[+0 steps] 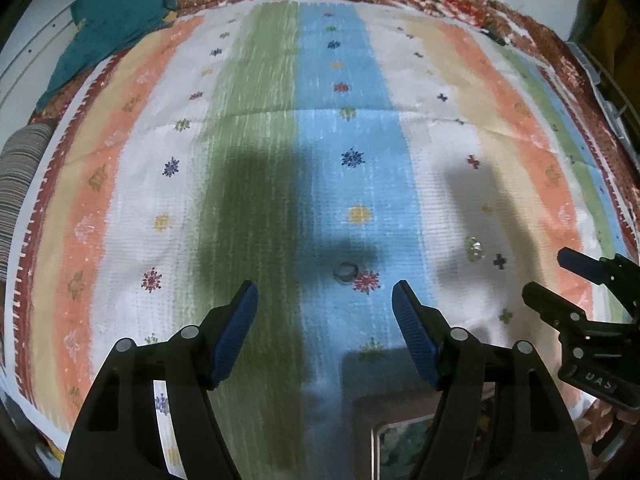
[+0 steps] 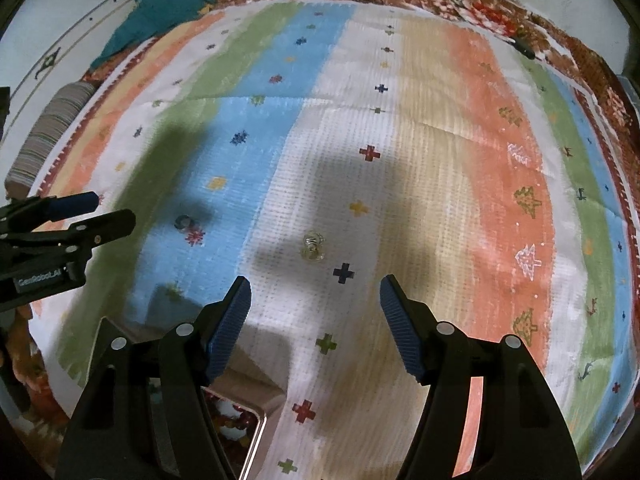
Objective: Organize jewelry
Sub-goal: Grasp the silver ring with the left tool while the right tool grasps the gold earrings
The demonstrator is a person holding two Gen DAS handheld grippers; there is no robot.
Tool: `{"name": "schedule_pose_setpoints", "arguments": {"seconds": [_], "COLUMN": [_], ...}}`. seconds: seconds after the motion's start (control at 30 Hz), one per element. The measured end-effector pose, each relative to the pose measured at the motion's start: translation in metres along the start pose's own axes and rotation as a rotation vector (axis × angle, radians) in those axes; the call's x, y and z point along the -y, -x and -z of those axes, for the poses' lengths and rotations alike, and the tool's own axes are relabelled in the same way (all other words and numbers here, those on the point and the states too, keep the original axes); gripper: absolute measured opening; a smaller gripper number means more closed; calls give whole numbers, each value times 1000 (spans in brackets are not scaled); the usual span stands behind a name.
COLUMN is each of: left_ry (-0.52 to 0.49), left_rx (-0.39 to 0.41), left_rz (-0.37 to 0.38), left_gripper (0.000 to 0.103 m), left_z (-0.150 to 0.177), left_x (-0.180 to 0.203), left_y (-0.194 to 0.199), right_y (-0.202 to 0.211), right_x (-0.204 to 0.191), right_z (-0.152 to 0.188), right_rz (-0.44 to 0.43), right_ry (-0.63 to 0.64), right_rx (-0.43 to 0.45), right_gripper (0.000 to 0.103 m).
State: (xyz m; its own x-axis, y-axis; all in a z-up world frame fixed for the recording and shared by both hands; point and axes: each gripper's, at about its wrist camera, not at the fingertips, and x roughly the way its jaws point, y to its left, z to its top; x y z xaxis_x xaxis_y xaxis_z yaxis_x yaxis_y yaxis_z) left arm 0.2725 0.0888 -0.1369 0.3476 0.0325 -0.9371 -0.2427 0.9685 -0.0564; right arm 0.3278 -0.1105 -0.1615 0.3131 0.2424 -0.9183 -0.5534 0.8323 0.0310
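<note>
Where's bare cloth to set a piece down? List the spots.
Free: the cloth beyond the ring and clear piece, up to the teal fabric and floral border. Crowded: the near edge, where the box and both open grippers sit.

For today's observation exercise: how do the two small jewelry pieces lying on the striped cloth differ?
The dark metal ring lies on the blue stripe beside a red flower motif; the clear glassy jewelry piece lies on the white stripe. The ring is a plain dark band; the clear piece is pale, glinting and lumpier. Both rest untouched on the striped cloth.

left wrist: steeply down, close | right wrist: same (beside it) | shared: striped cloth (image 1: 256, 128)
</note>
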Motion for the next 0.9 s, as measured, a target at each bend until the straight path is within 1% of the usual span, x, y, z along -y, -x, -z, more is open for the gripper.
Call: {"name": "schedule_pose_setpoints", "arguments": {"seconds": [0.27,0.5,0.6,0.7,0.83,0.87,0.9], "left_ry": [-9,-9,-3,-17,-31,-31,-32], "left_rx": [-38,-60,-79,-103,-128,-135,-142], "left_rz": [0,0,13,34,34,33,36], "left_gripper": [70,70,70,70,68,68,68], "left_z": [-8,-15,-17,-19,-20,-20,-20], "left_x": [1,2,1,5,10,11,11], "left_y": [-21,-35,-41,-48,-58,-61,-63], "right_y": [-15,-34,-43,-50,-60,-62,-66], "right_x": [0,-1,1,1,0,-1,-1], "right_z": [-10,-17,-20,-21,-22,-22,-23], "right_rz": [-1,-9,-10,-12,-10,-10,-9], "right_ry": [0,5,4,4,9,9,9], "right_rx": [-18,-51,-69,-82,-101,-105,-110], "right_gripper": [67,67,67,67,67,66,62]}}
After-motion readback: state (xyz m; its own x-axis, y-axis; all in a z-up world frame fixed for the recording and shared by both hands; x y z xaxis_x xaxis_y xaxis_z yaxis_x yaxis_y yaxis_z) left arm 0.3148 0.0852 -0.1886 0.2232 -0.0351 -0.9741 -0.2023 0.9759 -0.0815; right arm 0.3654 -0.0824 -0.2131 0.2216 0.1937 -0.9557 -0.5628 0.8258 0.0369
